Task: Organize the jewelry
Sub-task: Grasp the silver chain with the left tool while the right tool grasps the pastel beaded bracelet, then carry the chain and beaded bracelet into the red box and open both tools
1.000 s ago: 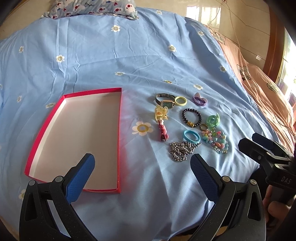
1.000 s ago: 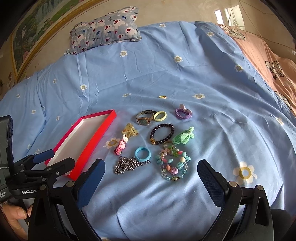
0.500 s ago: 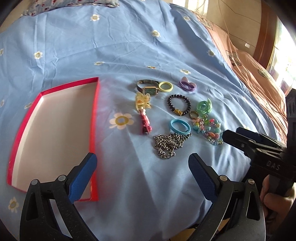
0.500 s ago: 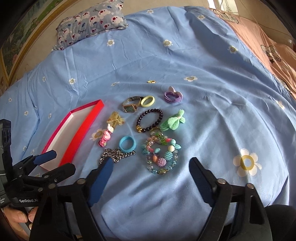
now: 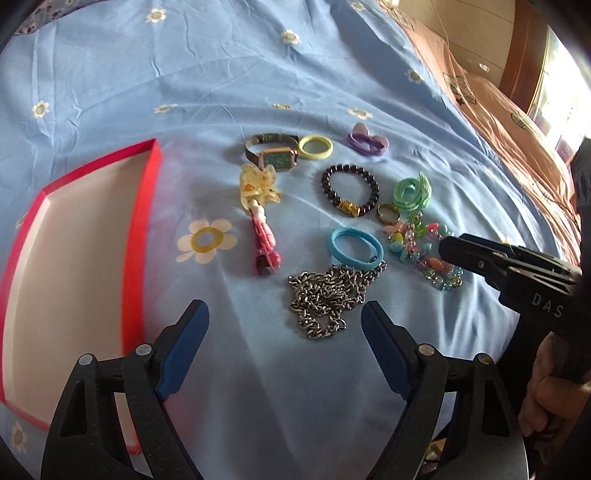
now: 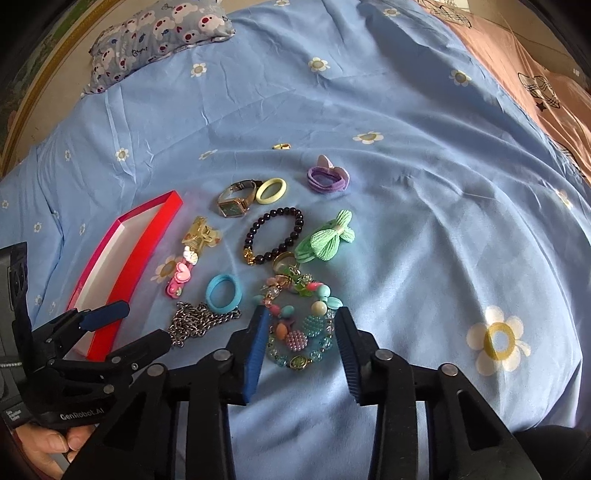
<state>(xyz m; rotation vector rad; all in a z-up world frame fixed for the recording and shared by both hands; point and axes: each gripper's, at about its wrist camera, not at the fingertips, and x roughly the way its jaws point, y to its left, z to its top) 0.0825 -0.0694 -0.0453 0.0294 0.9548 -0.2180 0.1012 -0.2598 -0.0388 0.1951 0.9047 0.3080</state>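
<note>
A bed (image 6: pixel 424 229) covered with a light blue sheet printed with white daisies fills both views, with a patterned pillow (image 6: pixel 159 33) at its far end. Toward the left lies a shallow red box (image 5: pixel 74 266) with a white inside, holding nothing. To its right the jewelry is spread flat on the sheet in a loose cluster.

The left gripper (image 5: pixel 284 332) hovers low over the sheet, its blue fingers wide apart but closing, holding nothing; the lower end of a silver chain (image 5: pixel 328 299) lies between the tips.

The right gripper (image 6: pixel 301 334) has its fingers closing on either side of a multicoloured beaded bracelet (image 6: pixel 299 325), the pads close to its sides; contact cannot be made out.

The chain touches a blue hair tie (image 5: pixel 355 246). Beyond sit a dark bead bracelet (image 5: pixel 351 190), a green bow tie (image 6: pixel 325 240), a small gold ring (image 5: pixel 388 213), a pink clip (image 5: pixel 264 240), a yellow clip (image 5: pixel 256 184), a watch (image 5: pixel 275 153), a yellow ring (image 5: pixel 315 147) and a purple tie (image 5: pixel 367 142).
</note>
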